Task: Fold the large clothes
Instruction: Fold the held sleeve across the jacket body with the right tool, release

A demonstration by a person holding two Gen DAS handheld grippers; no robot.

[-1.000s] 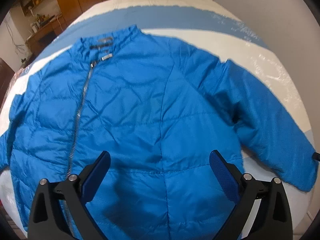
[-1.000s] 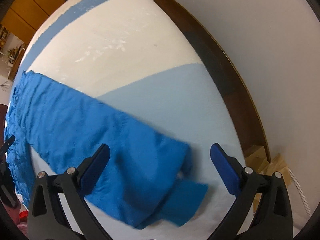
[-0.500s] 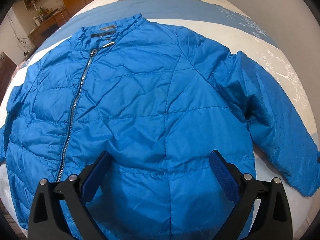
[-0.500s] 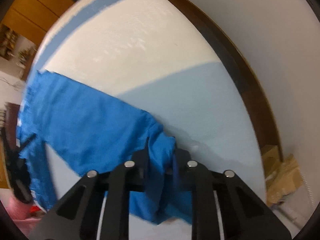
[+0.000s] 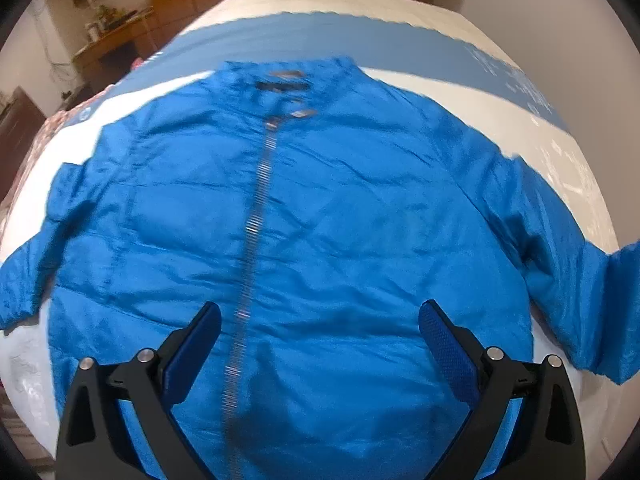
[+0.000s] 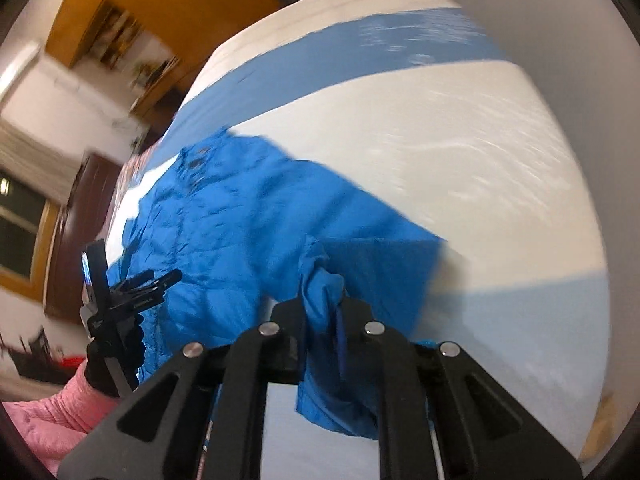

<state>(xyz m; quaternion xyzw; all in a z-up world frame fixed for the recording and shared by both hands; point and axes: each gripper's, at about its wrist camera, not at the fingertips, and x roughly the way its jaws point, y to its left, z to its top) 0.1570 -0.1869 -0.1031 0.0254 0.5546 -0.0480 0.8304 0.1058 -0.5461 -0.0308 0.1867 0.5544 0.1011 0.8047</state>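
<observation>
Only a dark, unreadable collar label (image 5: 283, 85) marks the blue jacket (image 5: 340, 220).

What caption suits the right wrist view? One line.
Right tongs closing on blue jacket's sleeve, lifted off striped bed.

What I couldn't make out
My right gripper (image 6: 325, 322) hid the sleeve cuff (image 6: 320, 292); the jacket (image 5: 320, 240) hem ran off the frame, its zipper (image 5: 256, 216) blurred
</observation>
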